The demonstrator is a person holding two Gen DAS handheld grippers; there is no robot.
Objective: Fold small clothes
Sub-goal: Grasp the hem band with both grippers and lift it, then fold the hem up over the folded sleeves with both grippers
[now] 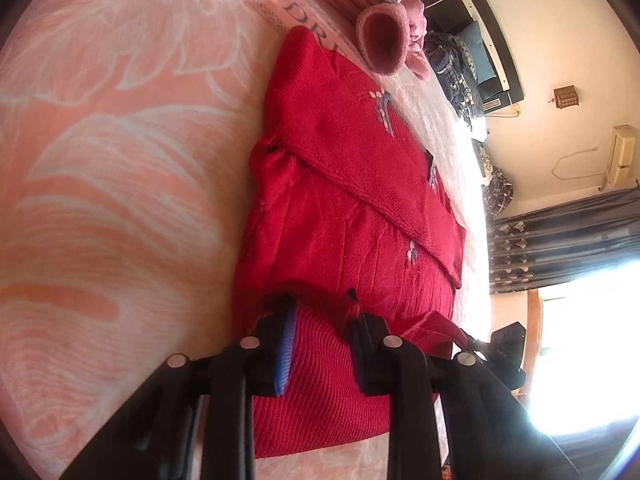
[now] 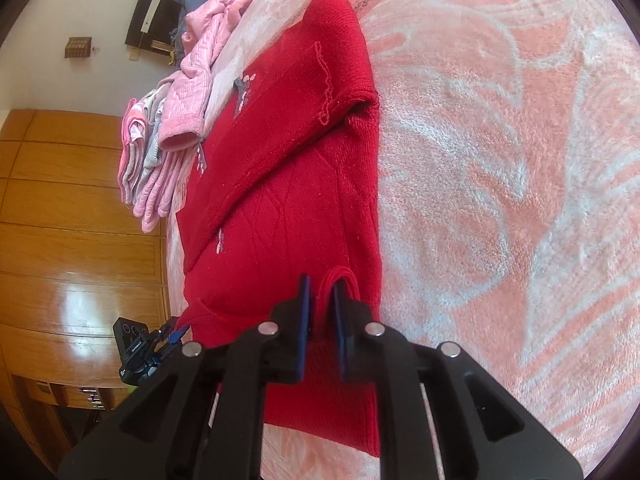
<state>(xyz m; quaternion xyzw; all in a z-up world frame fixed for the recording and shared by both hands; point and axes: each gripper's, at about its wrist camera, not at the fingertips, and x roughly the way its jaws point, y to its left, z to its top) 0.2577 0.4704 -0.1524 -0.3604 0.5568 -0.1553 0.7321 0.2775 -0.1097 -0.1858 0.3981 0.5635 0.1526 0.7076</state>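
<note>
A red knit sweater [image 1: 344, 184] lies flat on the pink bedspread [image 1: 120, 160], with one sleeve folded diagonally across its body. My left gripper [image 1: 320, 304] is shut on the ribbed hem, which bunches up between its blue-padded fingers [image 1: 286, 344]. In the right wrist view the same sweater [image 2: 288, 184] stretches away from me. There my right gripper [image 2: 322, 292] is shut on a raised fold of the hem at the other corner. Both grippers hold the near edge slightly lifted.
Pink garments [image 2: 200, 80] and folded clothes [image 1: 384, 36] are piled at the far end of the bed beyond the sweater. A wooden wardrobe [image 2: 60, 220] stands beside the bed. The patterned bedspread [image 2: 500, 160] spreads wide on the sweater's other side.
</note>
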